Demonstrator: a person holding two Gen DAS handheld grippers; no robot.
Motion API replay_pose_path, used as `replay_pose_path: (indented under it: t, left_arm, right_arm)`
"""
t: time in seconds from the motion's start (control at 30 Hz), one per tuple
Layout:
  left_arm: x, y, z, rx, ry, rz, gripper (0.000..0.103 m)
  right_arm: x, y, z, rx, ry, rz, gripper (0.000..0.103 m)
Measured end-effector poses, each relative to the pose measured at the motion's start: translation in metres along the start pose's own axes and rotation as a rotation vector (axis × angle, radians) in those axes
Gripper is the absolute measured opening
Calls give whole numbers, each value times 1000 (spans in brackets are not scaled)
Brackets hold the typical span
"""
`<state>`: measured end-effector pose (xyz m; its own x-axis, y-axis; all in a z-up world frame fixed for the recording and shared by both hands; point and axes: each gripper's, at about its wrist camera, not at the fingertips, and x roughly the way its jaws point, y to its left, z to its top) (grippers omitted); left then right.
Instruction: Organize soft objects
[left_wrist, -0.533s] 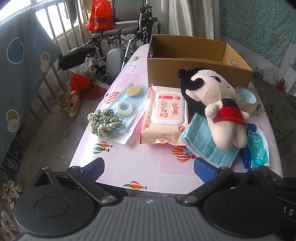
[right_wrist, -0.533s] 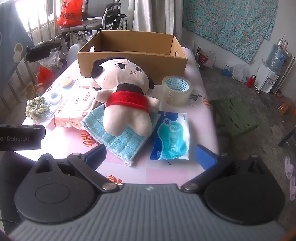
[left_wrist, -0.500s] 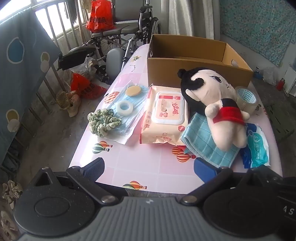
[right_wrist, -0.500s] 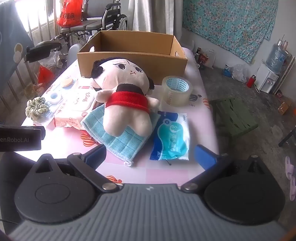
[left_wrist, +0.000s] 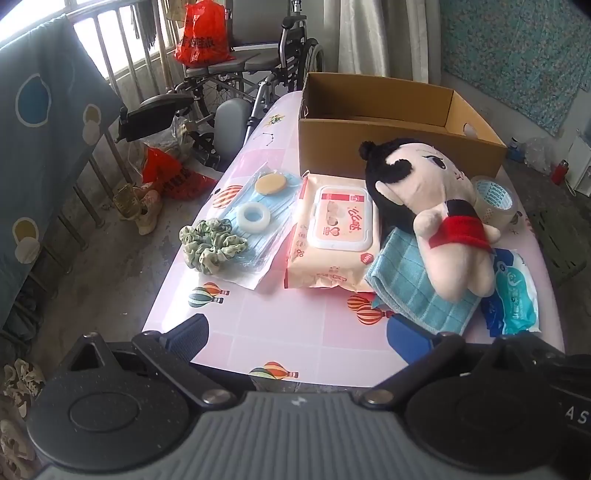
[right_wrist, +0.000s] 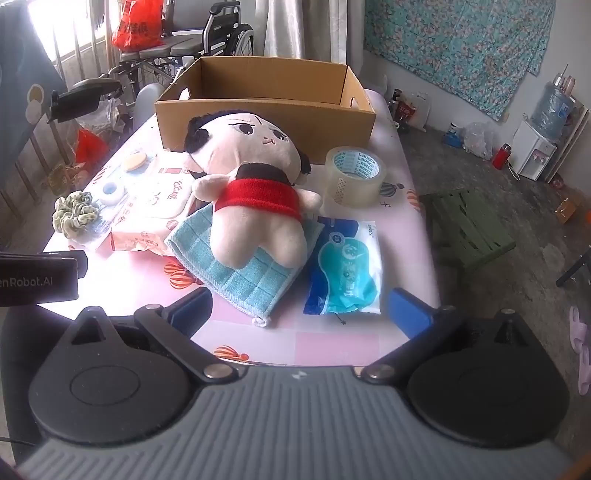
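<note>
A plush doll (left_wrist: 436, 206) (right_wrist: 255, 188) in a red top lies on a folded teal cloth (left_wrist: 417, 291) (right_wrist: 240, 269) in the middle of the pink table. A green scrunchie (left_wrist: 210, 245) (right_wrist: 74, 214) lies at the left on a pack of blue masks (left_wrist: 258, 221). A wet-wipes pack (left_wrist: 336, 236) (right_wrist: 151, 218) lies between them. A blue tissue pack (left_wrist: 517, 299) (right_wrist: 347, 269) lies at the right. An open cardboard box (left_wrist: 388, 122) (right_wrist: 266, 107) stands at the back. My left gripper (left_wrist: 299, 332) and right gripper (right_wrist: 299, 308) are open and empty at the near edge.
A roll of clear tape (right_wrist: 354, 175) stands right of the doll. A small white tape ring (left_wrist: 255, 216) and a tan round pad (left_wrist: 271, 182) rest on the masks. A wheelchair (left_wrist: 236, 85) stands beyond the table's left side, a green stool (right_wrist: 469, 229) at its right.
</note>
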<state>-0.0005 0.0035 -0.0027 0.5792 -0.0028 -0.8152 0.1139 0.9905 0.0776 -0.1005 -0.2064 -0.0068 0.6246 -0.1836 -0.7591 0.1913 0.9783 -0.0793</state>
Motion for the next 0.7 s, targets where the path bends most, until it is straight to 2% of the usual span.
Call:
replay_pose_path:
  t: [0.7]
  left_arm:
    - [-5, 2, 3, -10, -8, -1, 103]
  right_arm:
    - [1, 6, 1, -7, 8, -6, 102]
